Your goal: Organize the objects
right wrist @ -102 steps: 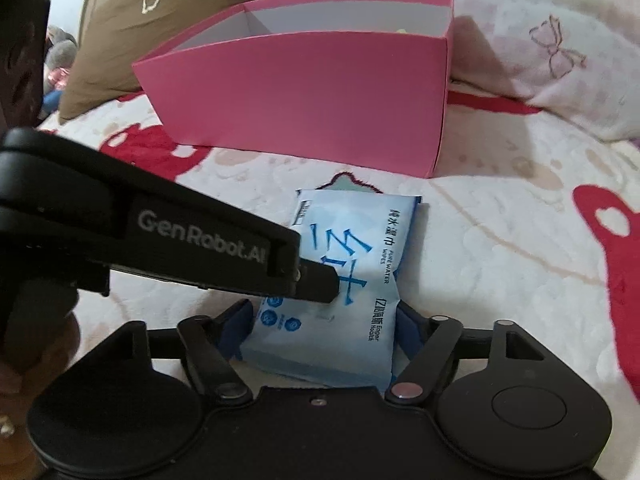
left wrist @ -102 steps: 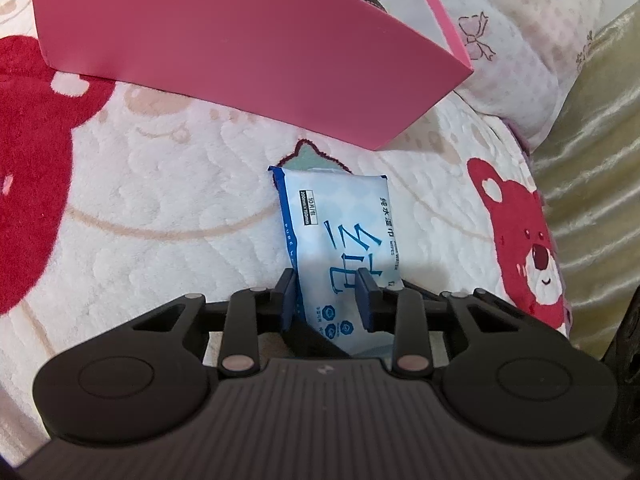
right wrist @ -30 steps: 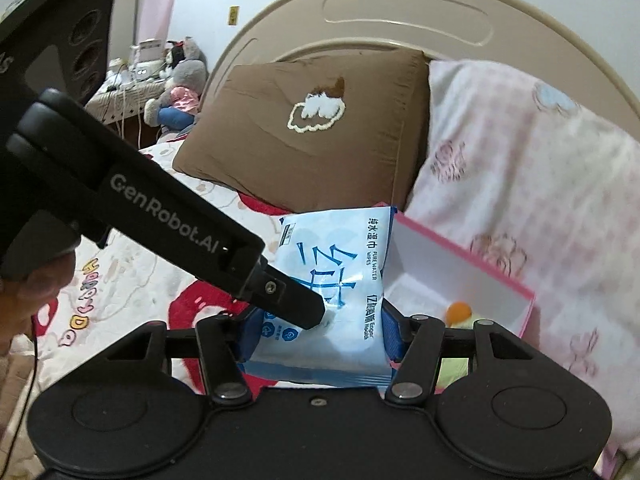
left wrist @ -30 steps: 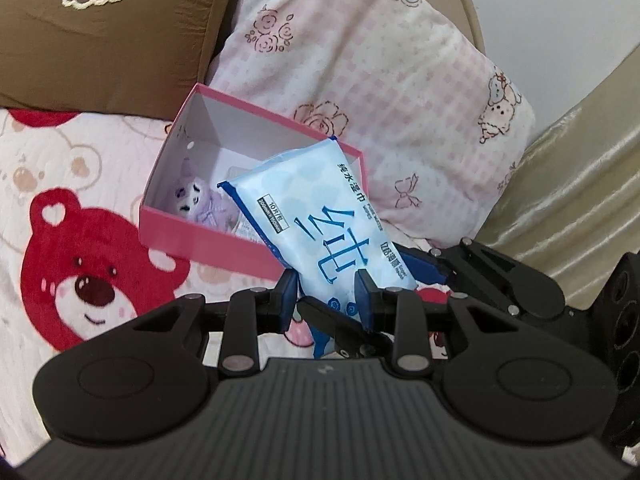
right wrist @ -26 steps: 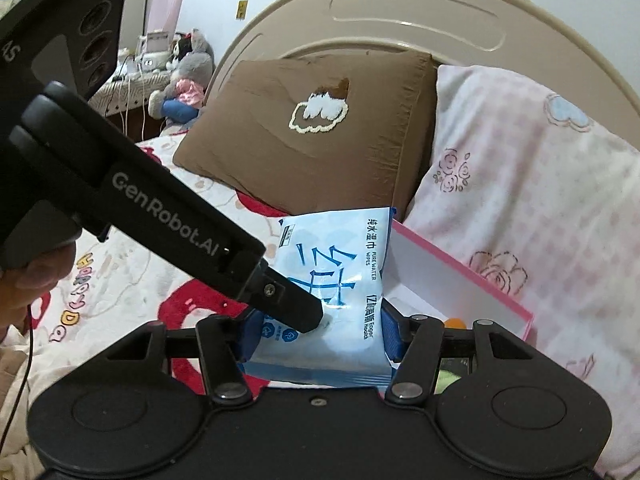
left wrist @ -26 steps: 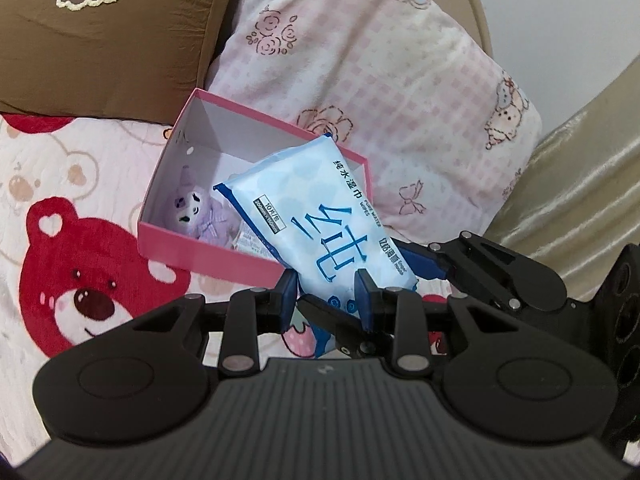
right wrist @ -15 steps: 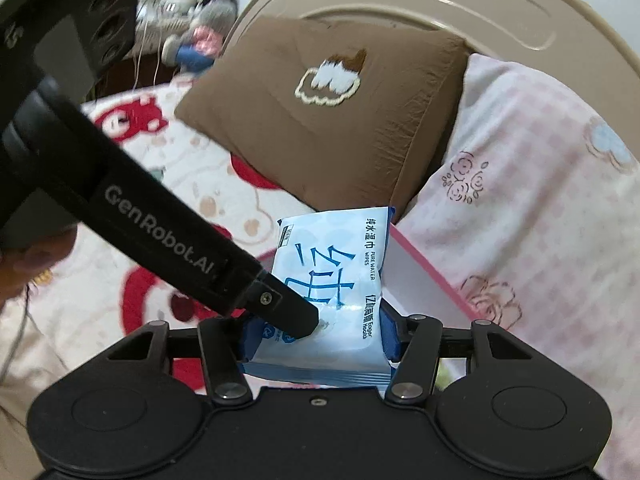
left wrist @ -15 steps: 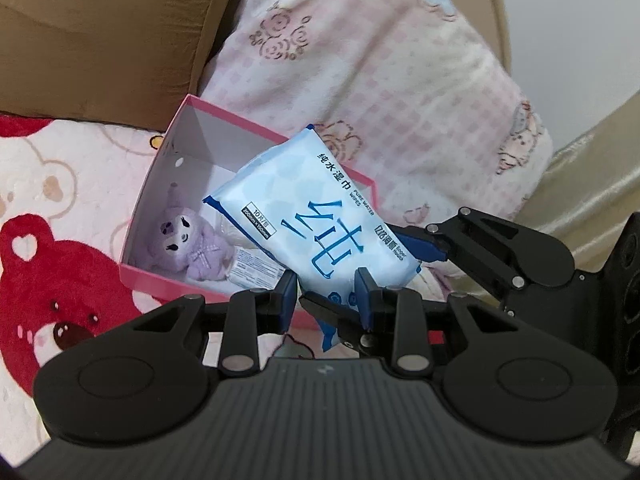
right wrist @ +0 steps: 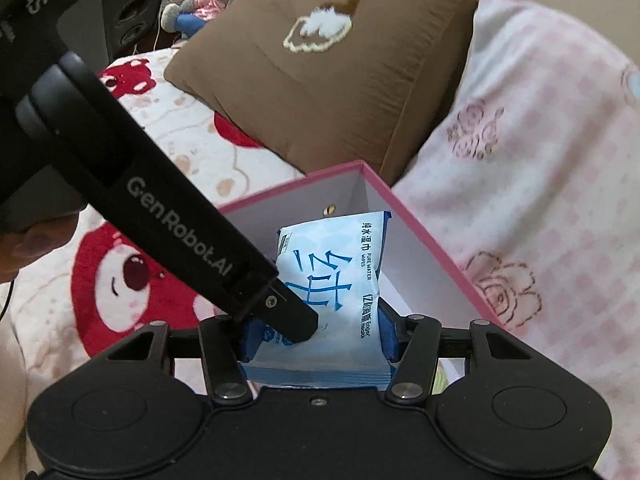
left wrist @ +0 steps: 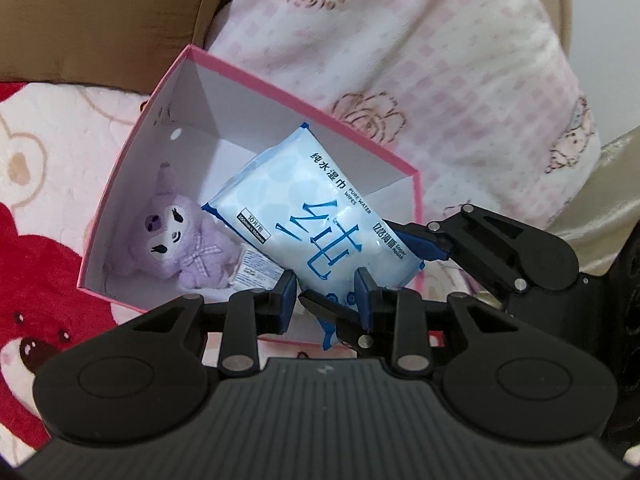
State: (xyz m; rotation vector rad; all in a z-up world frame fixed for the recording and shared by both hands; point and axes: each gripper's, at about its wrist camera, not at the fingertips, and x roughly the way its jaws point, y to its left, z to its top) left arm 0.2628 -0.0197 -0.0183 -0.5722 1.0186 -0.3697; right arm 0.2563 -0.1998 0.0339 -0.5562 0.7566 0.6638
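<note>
A blue and white wet wipes pack (left wrist: 320,224) hangs tilted over the open pink box (left wrist: 280,92), held from two sides. My left gripper (left wrist: 326,284) is shut on the pack's lower edge. My right gripper (right wrist: 316,332) is shut on the pack (right wrist: 344,280) across its width, and its blue pads press both side edges. In the right wrist view the left gripper's finger (right wrist: 172,216) crosses from the upper left and ends on the pack's face. Inside the box lie a purple plush toy (left wrist: 176,240) and a small white packet (left wrist: 252,272).
The pink box (right wrist: 420,232) sits on a white bedspread with red bears (left wrist: 40,220). A brown pillow (right wrist: 320,80) and a pink checked pillow (left wrist: 440,60) lean just behind it. Shiny beige fabric (left wrist: 608,184) borders the right side. A person's hand shows at the left edge (right wrist: 24,240).
Both grippers have carried the pack up off the bedspread, then forward and down over the box. The box now looks larger and nearer, with the pack above its inside.
</note>
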